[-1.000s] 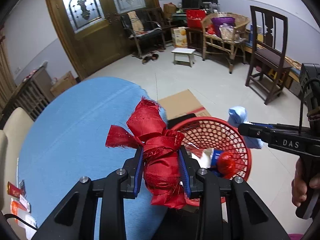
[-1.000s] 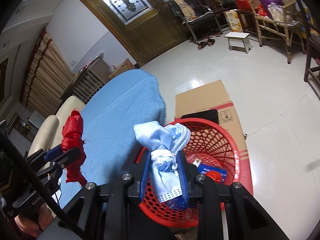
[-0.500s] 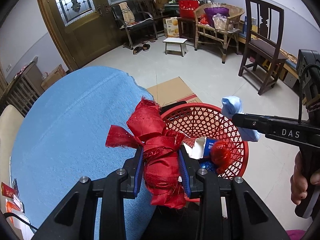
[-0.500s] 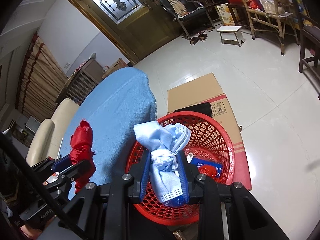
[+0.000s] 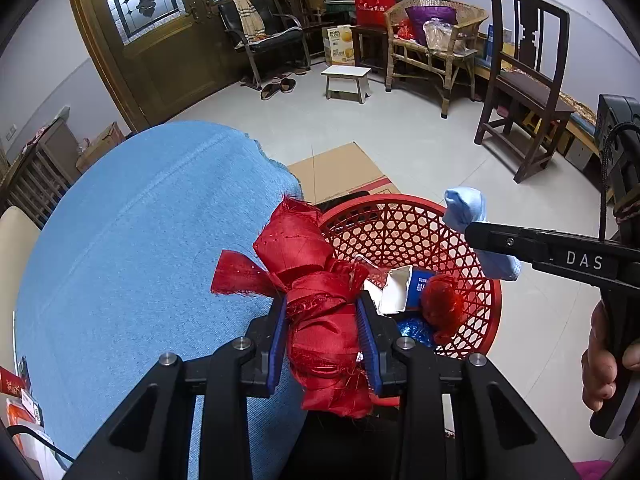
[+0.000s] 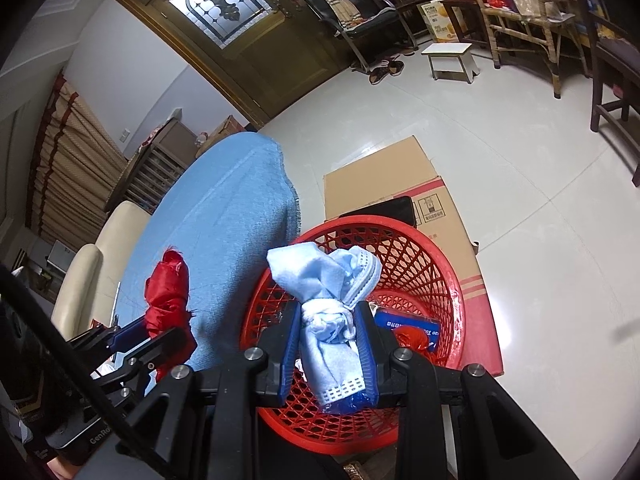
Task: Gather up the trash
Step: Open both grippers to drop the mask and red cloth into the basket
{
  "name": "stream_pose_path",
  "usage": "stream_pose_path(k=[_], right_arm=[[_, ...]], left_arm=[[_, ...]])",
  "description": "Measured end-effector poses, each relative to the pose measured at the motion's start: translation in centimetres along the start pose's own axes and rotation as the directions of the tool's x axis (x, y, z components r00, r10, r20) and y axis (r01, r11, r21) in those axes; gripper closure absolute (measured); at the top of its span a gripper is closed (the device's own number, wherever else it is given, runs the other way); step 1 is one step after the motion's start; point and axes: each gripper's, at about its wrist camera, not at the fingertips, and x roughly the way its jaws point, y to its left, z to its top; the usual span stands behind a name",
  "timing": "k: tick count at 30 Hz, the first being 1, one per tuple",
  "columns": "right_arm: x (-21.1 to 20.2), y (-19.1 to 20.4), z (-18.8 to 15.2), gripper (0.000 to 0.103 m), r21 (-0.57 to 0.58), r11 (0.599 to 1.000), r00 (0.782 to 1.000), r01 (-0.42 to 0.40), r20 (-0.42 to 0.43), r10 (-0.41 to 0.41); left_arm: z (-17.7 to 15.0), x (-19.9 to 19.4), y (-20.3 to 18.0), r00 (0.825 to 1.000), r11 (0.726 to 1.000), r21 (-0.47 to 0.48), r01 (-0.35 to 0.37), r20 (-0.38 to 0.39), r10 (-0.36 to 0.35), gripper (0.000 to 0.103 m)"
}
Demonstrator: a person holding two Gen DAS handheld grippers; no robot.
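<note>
My left gripper point(image 5: 323, 344) is shut on a crumpled red cloth point(image 5: 316, 280), held at the table edge just left of the red mesh basket point(image 5: 400, 232). My right gripper point(image 6: 328, 344) is shut on a bunched light-blue face mask point(image 6: 324, 280), held above the basket point(image 6: 436, 276). The mask point(image 5: 466, 210) and right gripper show at the right of the left wrist view, over the basket's far rim. The red cloth point(image 6: 168, 292) shows at the left of the right wrist view. The basket holds a blue-and-white packet point(image 5: 404, 288) and a red ball of scrap point(image 5: 440, 304).
A round table with a blue cloth point(image 5: 140, 240) lies to the left. Flattened cardboard point(image 6: 384, 184) lies on the floor behind the basket. A dark wooden chair point(image 5: 524, 92), a wicker bench point(image 5: 436, 36) and a small stool point(image 5: 346, 80) stand farther back.
Both grippers have moved closer over the basket, each still holding its item. The basket now sits lower and more central in both views.
</note>
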Motion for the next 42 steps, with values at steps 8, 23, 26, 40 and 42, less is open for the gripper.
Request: stream_pose_path(k=[8, 23, 26, 40, 42], right_arm=[[0.9, -0.8, 0.1, 0.073, 0.036, 0.999, 1.000, 0.001, 0.003, -0.001], [2.6, -1.8, -0.1, 0.072, 0.102, 0.994, 0.997, -0.035, -0.058, 0.041], [2.6, -1.9, -0.1, 0.056, 0.109, 0.993, 0.997, -0.040, -0.058, 0.046], [1.3, -0.4, 0.4, 0.028, 0.067, 0.997, 1.000, -0.030, 0.006, 0.030], [1.2, 0.3, 0.3, 0.028, 0.040, 0.999, 1.000, -0.019, 0.013, 0.018]], left_arm=[[-0.2, 1.5, -0.4, 0.997, 0.997, -0.011, 0.074, -0.030, -0.074, 0.067], [-0.1, 1.6, -0.4, 0.976, 0.975, -0.045, 0.217, 0.009, -0.217, 0.044], [0.0, 1.1, -0.4, 0.976, 0.976, -0.039, 0.216, 0.037, -0.214, 0.039], [-0.2, -3.0, 2.8, 0.986, 0.993, -0.095, -0.066, 0.146, 0.080, 0.023], [-0.5, -3.7, 3.4, 0.978, 0.987, -0.106, -0.125, 0.154, 0.140, 0.022]])
